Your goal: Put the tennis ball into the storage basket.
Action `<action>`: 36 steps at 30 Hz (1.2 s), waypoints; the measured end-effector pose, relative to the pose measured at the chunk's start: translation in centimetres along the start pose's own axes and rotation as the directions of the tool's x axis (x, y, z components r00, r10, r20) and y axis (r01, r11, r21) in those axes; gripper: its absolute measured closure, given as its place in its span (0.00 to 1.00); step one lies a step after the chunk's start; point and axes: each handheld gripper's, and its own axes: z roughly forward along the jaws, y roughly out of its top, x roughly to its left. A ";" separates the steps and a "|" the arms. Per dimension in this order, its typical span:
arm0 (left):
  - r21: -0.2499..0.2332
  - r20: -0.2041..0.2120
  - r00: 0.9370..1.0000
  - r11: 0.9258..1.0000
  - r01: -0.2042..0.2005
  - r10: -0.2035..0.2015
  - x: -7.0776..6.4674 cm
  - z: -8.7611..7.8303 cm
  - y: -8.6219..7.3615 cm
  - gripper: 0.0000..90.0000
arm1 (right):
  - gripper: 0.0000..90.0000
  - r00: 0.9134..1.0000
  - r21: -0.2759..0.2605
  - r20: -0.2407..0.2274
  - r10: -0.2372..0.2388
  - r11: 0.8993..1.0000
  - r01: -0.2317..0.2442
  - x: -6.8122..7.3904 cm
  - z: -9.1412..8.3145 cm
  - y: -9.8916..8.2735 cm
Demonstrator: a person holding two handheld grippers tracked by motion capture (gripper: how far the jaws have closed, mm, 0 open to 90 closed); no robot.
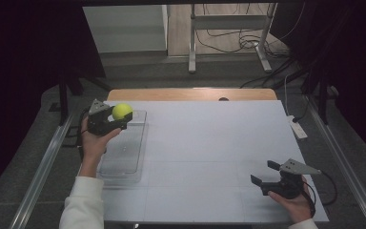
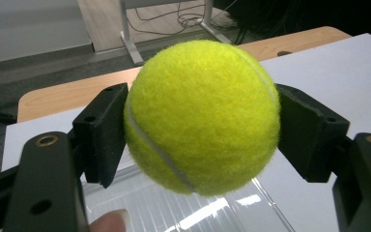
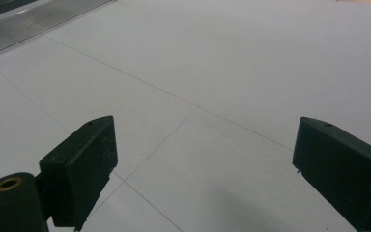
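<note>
A yellow tennis ball (image 1: 121, 111) sits clamped between the black jaws of my left gripper (image 1: 120, 116), held above the far end of a clear plastic tray (image 1: 124, 164) at the table's left side. In the left gripper view the ball (image 2: 203, 116) bulges between both pads, with the tray (image 2: 251, 212) under it. My right gripper (image 1: 263, 172) rests near the table's front right corner, jaws wide apart. In the right gripper view its gripper (image 3: 203, 164) has nothing between the pads but the white table top.
The white table top (image 1: 209, 143) lies bare between the two hands. A wooden strip (image 1: 190, 94) runs along its far edge. A white power strip (image 1: 297, 128) lies off the right edge. Metal rails flank both sides.
</note>
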 end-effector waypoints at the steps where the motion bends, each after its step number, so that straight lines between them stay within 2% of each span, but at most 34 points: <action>1: 0.004 -0.005 1.000 1.000 0.000 0.000 0.1 0.1 0.0 0.29 | 0.10 1.000 0.000 0.000 -0.001 1.000 0.001 0.0 0.0 0.0; 20: 0.068 -0.068 0.997 0.997 0.033 -0.028 2.4 0.5 0.0 0.29 | 0.10 1.000 0.003 -0.001 -0.001 1.000 0.001 0.0 0.1 0.0; 36: 0.112 -0.099 0.995 0.993 0.028 -0.017 3.3 1.0 0.2 0.29 | 0.10 1.000 0.006 0.000 -0.002 1.000 0.002 0.0 0.1 0.0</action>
